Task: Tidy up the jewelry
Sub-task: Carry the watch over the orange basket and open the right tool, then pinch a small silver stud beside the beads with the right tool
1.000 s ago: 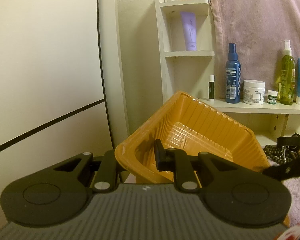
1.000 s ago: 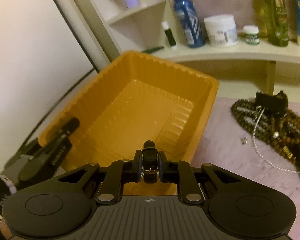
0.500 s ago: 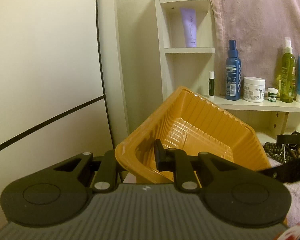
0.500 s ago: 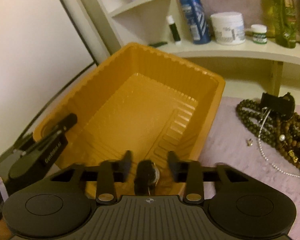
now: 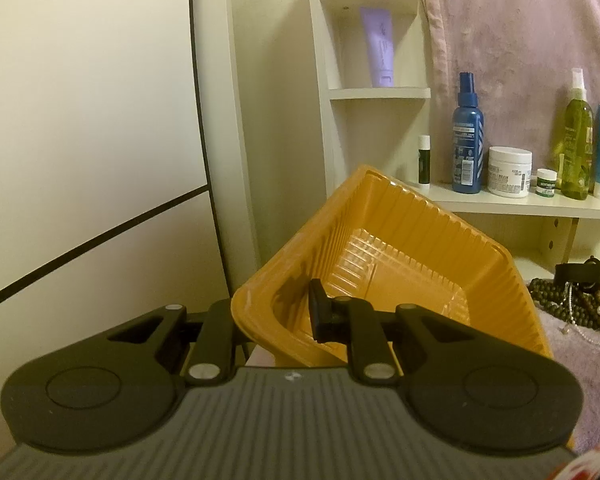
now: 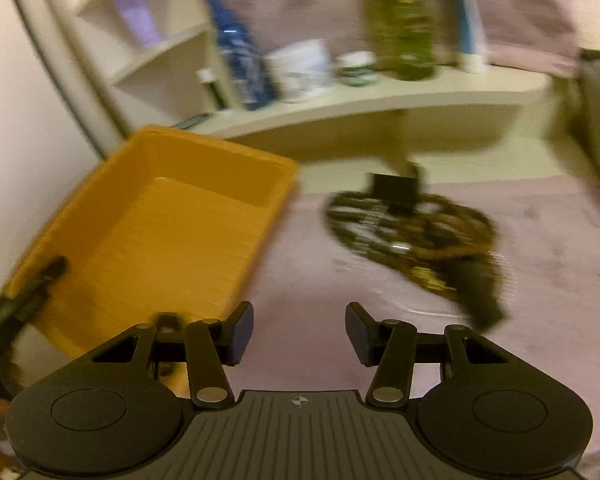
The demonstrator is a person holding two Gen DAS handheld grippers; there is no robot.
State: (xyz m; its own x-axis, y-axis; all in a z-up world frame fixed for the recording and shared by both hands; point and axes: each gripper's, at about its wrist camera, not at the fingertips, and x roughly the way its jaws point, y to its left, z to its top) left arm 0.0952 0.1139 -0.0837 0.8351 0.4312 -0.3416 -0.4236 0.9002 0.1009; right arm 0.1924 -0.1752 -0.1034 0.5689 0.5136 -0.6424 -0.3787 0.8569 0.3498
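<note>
My right claw (image 6: 299, 334) is spread wide with nothing between its pads, hanging over the mauve plush tabletop (image 6: 540, 264) and pointed between the tray and the jewelry. My left claw (image 5: 274, 316) is pinching the near wall of the orange ribbed thin-plastic tray (image 5: 400, 256), one finger outside the wall and one inside, tipping the tray up toward me. In the right wrist view the tray (image 6: 160, 232) sits to the left, well apart from the tangled heap of dark wooden bead strands (image 6: 412, 236), which lies on the plush below the cream shelf (image 6: 380, 100).

I judge the tray to be light and flexible; its wall would buckle if I squeezed hard, so the rim corner is a sensible hold. The beads look hard but the strands limp: lifted by one loop, a strand will droop and drag its neighbours. I would take a loop at the edge of the heap, not its middle. A thin pale chain (image 5: 570, 308) threads through the heap; it looks fine, slippery and easily snagged.

Counts: one tray, one heap, with several bead strands I cannot separate because the right view is blurred. One black watch-like band (image 5: 580, 272) rests at the heap's far side. On the shelf: one blue spray bottle (image 5: 467, 148), one green spray bottle (image 5: 576, 148), one white jar (image 5: 510, 172).
</note>
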